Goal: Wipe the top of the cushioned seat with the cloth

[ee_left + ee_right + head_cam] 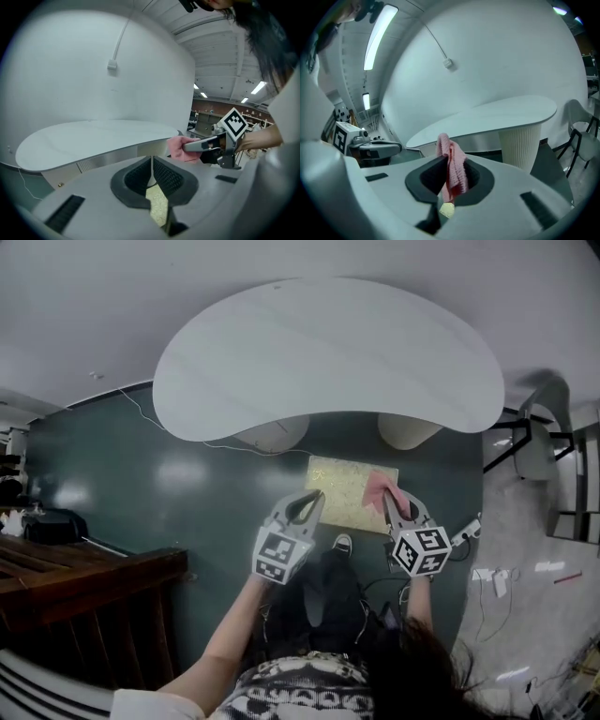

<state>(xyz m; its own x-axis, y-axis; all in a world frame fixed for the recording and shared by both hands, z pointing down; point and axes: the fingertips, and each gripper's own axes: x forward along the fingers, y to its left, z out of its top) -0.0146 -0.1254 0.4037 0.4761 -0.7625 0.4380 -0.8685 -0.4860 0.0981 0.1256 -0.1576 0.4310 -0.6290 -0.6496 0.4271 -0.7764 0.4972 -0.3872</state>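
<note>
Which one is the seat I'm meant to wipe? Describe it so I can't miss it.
Find the big white kidney-shaped table; on the dark green floor by its near edge sits a pale yellow square cushioned seat. Unlike the two white pedestals behind it, it is flat and speckled, with the pink cloth in the right tongs at its far right corner.

Square yellow cushioned seat point(349, 495) in front of white kidney-shaped table point(328, 357), pink knitted cloth point(379, 486) on seat's right edge in right gripper point(390, 500), left gripper point(316, 496) at seat's left edge
</note>
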